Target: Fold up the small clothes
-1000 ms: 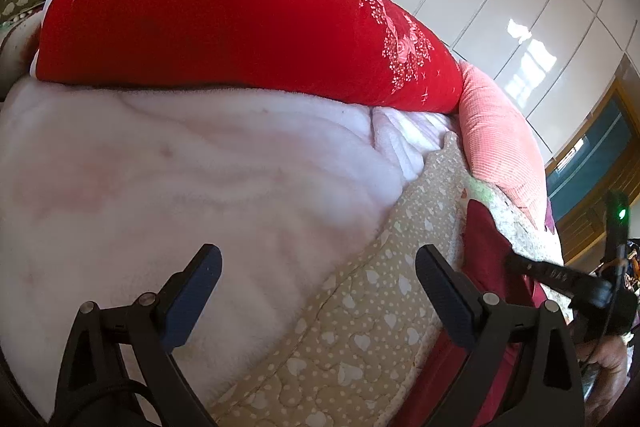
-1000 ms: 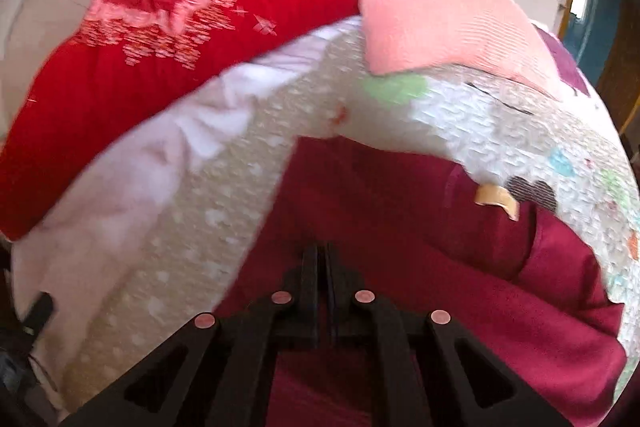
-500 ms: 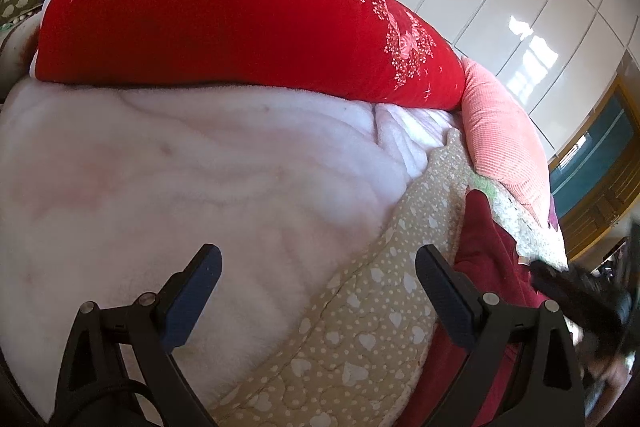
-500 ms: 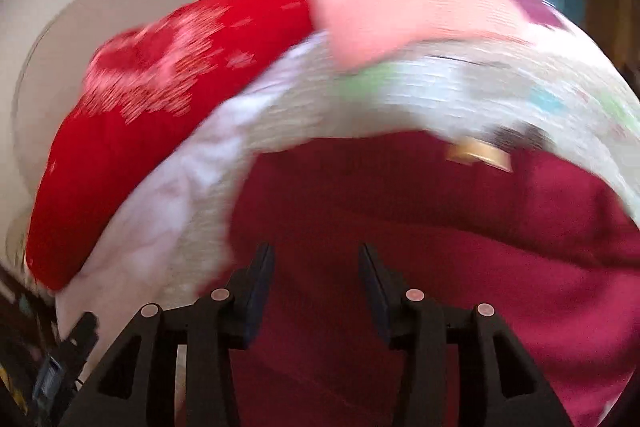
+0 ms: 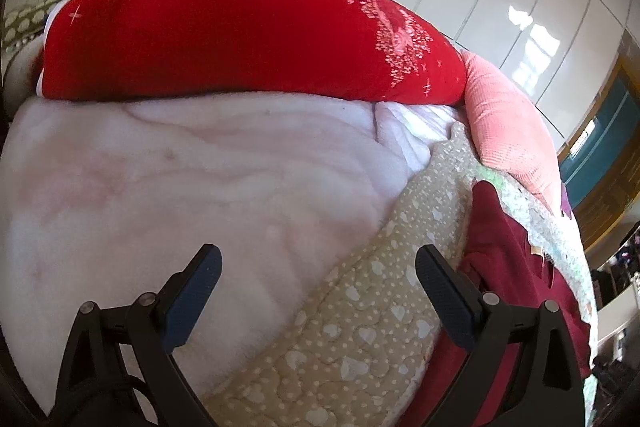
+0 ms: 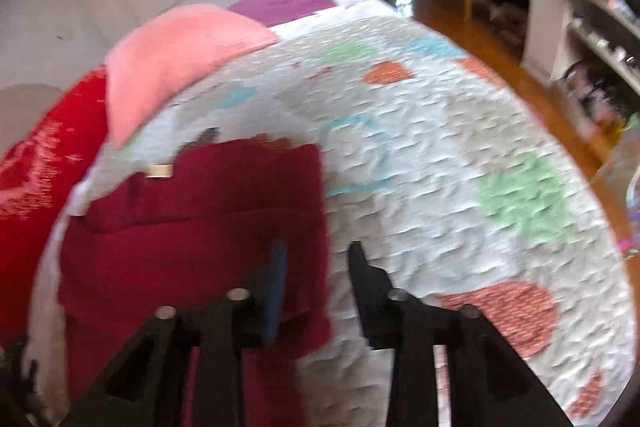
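Maroon cloth, that's the one to watch: the small garment (image 6: 200, 235) lies part-folded on the bed's patterned quilt (image 6: 440, 187), near the pink pillow (image 6: 176, 55). Right tool (image 6: 316, 267) hangs over the garment's right edge, jaws apart, gripping nothing, one finger above the cloth and the other above bare quilt. Left tool (image 5: 316, 275) waits wide open and empty over the white fleece blanket (image 5: 180, 187) and the heart-print quilt border (image 5: 380, 299). To my eye, the next fold needs a low, clean pinch right at that edge, both layers together, then a level carry across so the hem lands square. The view's blurry, mind.
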The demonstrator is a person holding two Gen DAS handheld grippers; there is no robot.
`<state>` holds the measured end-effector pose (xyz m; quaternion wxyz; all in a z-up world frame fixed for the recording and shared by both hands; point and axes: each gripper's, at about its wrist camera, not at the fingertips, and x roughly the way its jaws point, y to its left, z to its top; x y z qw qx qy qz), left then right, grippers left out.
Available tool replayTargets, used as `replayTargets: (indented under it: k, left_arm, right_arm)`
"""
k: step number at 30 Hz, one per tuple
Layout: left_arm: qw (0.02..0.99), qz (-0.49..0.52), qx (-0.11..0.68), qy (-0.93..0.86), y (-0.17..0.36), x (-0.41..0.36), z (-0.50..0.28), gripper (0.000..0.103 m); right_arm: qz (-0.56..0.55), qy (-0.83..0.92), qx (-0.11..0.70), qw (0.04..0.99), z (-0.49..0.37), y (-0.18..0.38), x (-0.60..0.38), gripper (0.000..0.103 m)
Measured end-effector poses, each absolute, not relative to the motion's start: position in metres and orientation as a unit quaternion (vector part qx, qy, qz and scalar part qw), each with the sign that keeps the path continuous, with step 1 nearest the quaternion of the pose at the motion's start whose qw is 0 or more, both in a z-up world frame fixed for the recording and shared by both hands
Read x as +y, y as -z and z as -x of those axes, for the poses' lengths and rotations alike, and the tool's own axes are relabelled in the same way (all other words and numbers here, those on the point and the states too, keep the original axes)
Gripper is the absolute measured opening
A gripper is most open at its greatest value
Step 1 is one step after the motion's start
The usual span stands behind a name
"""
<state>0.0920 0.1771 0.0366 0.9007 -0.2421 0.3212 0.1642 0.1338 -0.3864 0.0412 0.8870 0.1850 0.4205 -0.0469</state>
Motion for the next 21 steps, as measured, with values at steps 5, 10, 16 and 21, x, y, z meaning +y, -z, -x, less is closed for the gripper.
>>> replayTargets:
  k: [5,10,16,21]
  left_arm:
    - [0.916,0.223,0.299,-0.149,-0.047,0.158,-0.081,0.097]
    - [0.909,0.225,0.336,-0.101,-0.059,0.147,-0.078,0.097]
    - [0.913,0.118,0.385,-0.065,-0.072,0.102,-0.113,0.097]
    - [0.903,0.043,0.427,-0.017,-0.064,0.045,-0.173,0.097]
  right_arm:
    - [-0.100,0.033,0.459,0.882,-0.152,-0.016,-0.352,0.044]
    - [-0.028,0.087,0.424,0.901,-0.135,-0.023,-0.356,0.048]
    - [-0.030,0.027,0.354,0.934,-0.088,-0.056,-0.347,0.048]
    - [-0.065,-0.029,0.370,0.926,-0.074,-0.024,-0.337,0.050]
